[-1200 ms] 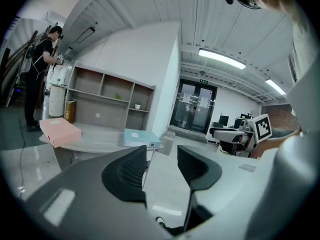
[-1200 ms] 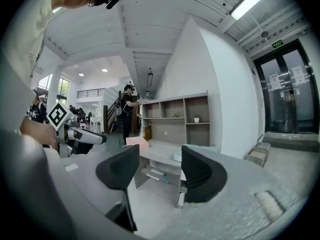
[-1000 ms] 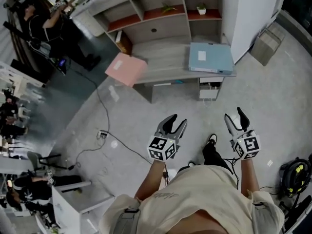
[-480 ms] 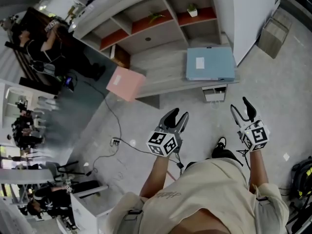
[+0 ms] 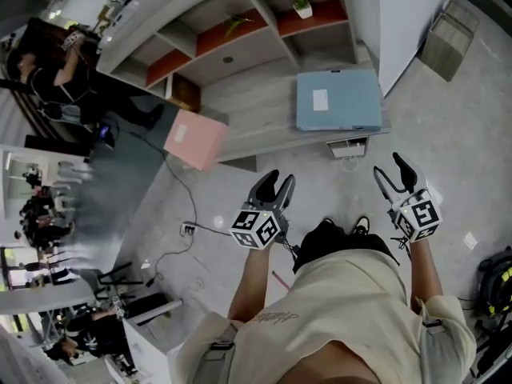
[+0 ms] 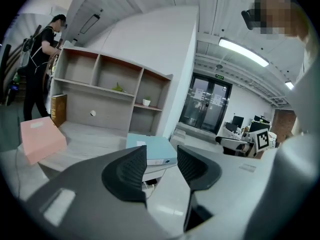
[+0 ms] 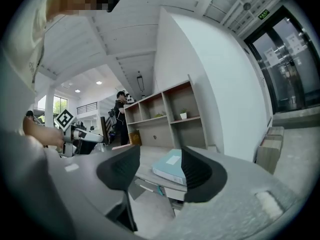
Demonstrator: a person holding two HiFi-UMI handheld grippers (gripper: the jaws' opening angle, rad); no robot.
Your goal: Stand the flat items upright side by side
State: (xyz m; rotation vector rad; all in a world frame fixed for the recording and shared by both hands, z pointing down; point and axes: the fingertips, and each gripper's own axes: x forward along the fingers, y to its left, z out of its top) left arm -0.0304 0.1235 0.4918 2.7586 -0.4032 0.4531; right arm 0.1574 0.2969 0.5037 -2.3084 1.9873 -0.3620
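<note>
Black jaws of the left gripper [image 5: 272, 184] stand apart with nothing between them. Those of the right gripper [image 5: 392, 174] are apart and empty too, having just closed a little. Both hang over the floor [image 5: 448, 134], off the table's front edge. On the table [image 5: 256, 110] the blue binder [image 5: 338, 101] lies flat at the right end. The pink folder [image 5: 194, 139] lies flat at the left front corner, overhanging the edge.

Potted plant [image 5: 302, 6] on shelf unit [image 5: 240, 64]; cardboard box [image 5: 442, 45], power strip [image 5: 190, 229] on floor [image 5: 468, 154]
</note>
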